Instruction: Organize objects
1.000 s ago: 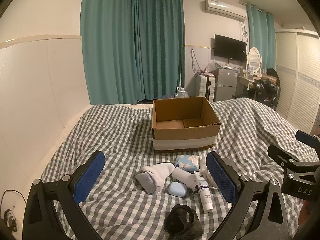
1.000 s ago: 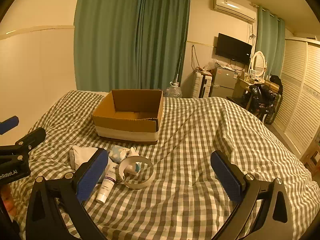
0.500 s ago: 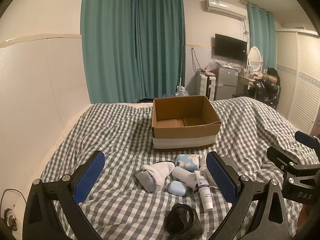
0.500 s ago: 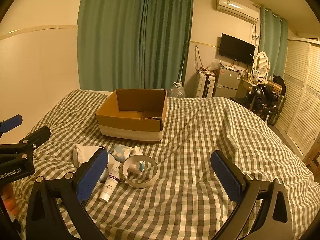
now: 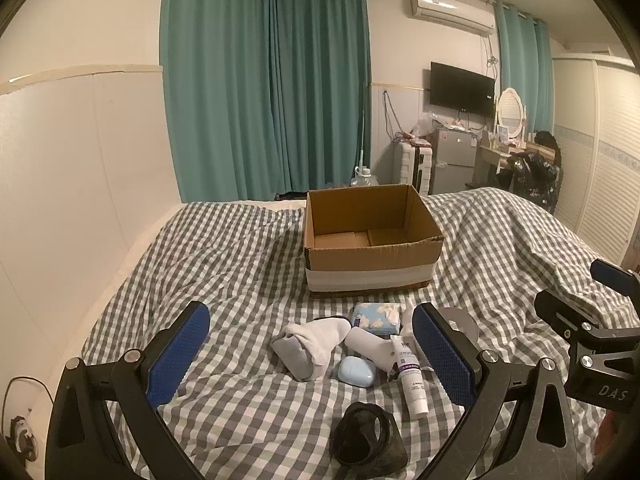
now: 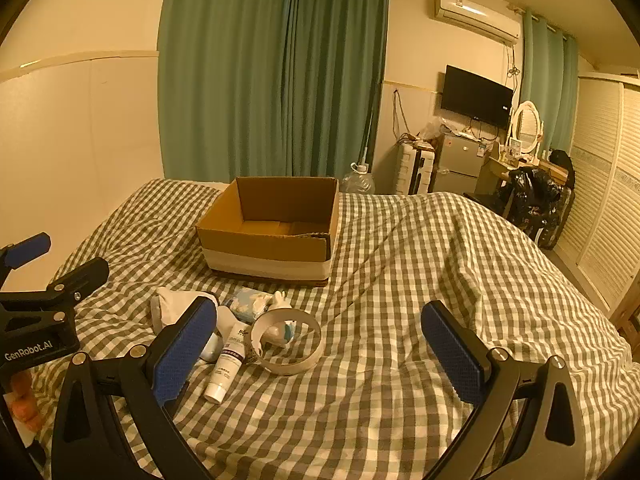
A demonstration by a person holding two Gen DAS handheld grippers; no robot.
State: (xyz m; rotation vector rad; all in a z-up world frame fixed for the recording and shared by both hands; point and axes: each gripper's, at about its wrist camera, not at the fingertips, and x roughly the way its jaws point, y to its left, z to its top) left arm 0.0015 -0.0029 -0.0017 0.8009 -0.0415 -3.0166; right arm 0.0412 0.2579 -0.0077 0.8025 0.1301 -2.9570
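Left gripper (image 5: 310,354) and right gripper (image 6: 320,350): jaws spread wide, holding nothing, above checked bedspread (image 6: 400,280). Cardboard box (image 5: 370,236) far; sock (image 5: 316,338), tube (image 5: 412,380), tape ring (image 6: 286,340) near.

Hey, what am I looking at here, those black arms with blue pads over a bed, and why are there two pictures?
There is no robot: a person holds a pair of hand tongs in each hand, and each carries a wide-angle camera looking forward along its two fingers. One picture comes from the left tongs, the other from the right tongs. Each view also catches the other tongs at its edge.

Both pairs are open and hold nothing.

Below is a bed with a checked cover. On it stands an open cardboard box, which looks empty. In front of it lie small things: white socks, a pale blue case, a tissue pack, a white tube, a tape ring and a dark mesh item.

The things probably go into the box.
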